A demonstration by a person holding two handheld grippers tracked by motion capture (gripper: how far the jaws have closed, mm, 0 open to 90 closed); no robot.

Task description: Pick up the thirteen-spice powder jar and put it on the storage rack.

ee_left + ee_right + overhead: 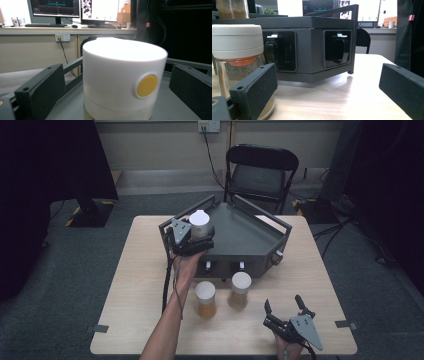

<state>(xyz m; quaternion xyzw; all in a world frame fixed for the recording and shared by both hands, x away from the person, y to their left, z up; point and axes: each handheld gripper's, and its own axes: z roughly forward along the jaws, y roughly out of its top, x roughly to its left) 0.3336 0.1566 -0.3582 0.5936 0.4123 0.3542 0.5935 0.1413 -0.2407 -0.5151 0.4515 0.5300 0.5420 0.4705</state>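
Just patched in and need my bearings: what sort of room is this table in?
Likely a lab or office workroom, not a kitchen. A small wooden table stands on grey carpet with a folding chair behind it, computer monitors sit on a desk along the wall, and cables run from a wall socket.

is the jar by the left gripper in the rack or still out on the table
In the rack: the white-lidded jar stands upright on the grey rack, between the open jaws of the left gripper.

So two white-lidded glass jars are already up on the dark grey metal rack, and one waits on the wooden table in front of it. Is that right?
Not quite: the numbers are swapped. The high view shows one white-lidded glass jar on the dark grey metal rack, between the open left gripper, and two jars waiting on the wooden table in front.
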